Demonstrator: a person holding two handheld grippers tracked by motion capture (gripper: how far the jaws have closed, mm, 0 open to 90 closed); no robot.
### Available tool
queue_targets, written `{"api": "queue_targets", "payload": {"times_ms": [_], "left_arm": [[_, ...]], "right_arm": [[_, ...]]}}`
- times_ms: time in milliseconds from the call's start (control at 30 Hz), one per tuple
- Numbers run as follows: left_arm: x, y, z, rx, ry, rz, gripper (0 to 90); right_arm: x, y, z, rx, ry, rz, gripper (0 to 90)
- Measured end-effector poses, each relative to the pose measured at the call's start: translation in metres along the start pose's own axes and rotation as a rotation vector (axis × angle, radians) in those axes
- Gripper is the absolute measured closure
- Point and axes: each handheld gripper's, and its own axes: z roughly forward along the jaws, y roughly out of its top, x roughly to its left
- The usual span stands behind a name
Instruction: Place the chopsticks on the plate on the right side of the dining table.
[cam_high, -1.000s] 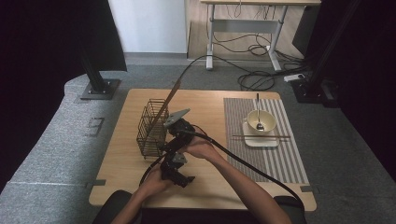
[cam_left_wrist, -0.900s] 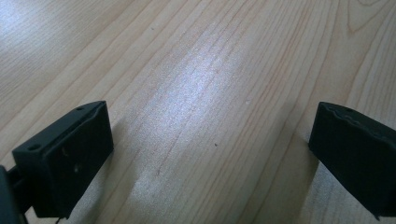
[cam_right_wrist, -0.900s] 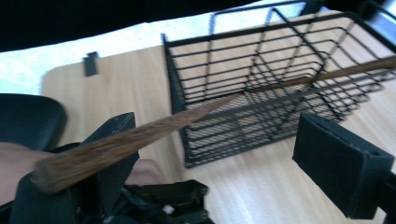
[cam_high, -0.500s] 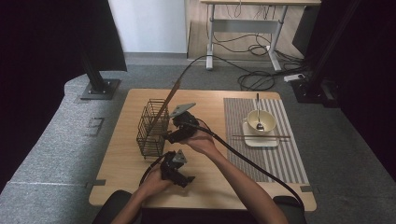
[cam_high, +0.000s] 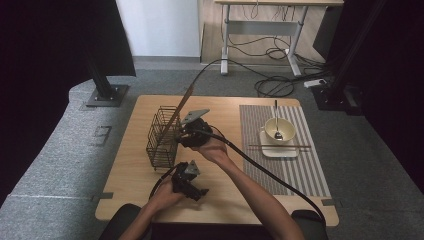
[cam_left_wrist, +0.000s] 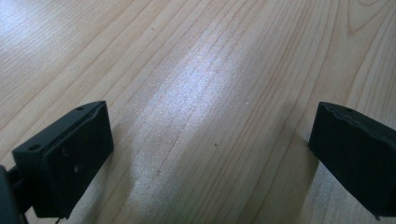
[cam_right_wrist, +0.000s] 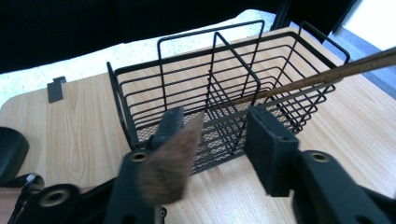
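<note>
Chopsticks of brown wood (cam_right_wrist: 322, 74) leaned inside the black wire basket (cam_right_wrist: 224, 93), released by the open right hand-held gripper (cam_right_wrist: 212, 135).

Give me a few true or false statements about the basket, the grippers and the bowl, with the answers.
1. The left gripper is open over the bare wooden table. True.
2. The wire basket stands on the striped placemat. False: it stands on bare wood, left of the placemat.
3. A brown chopstick leans in the wire basket. True.
4. The bowl is empty. False: a spoon stands in it.
</note>
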Motion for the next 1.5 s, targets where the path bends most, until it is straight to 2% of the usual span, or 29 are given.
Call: {"api": "queue_targets", "payload": {"times_ms": [100,133,233,333,367,633,933,1500], "left_arm": [[0.0,0.0,0.0,-0.004,0.0,-0.005,0.0],[0.0,0.0,0.0,-0.004,0.0,-0.005,0.0],[0.0,0.0,0.0,-0.005,0.0,-0.004,0.0],[0.0,0.0,0.0,-0.005,0.0,-0.004,0.0],[0.0,0.0,0.0,-0.005,0.0,-0.004,0.0],[0.0,0.0,0.0,-0.005,0.0,-0.005,0.0],[0.0,0.0,0.0,0.0,0.001,0.001,0.0],[0.0,0.0,0.0,0.002,0.0,0.001,0.0]], "right_arm": [[0.004,0.001,-0.002,-0.008,-0.012,-0.045,68.7],[0.004,0.001,-0.002,-0.008,-0.012,-0.045,68.7],[0.007,0.002,-0.004,-0.027,-0.006,-0.063,79.0],[0.007,0.003,-0.006,-0.03,0.008,-0.057,81.7],[0.008,0.004,-0.007,-0.023,0.007,-0.075,82.2],[0.006,0.005,-0.013,-0.017,0.032,-0.067,82.5],[0.003,0.008,-0.028,-0.035,0.06,-0.056,82.6],[0.002,0.016,-0.065,-0.062,0.05,-0.042,82.6]]}}
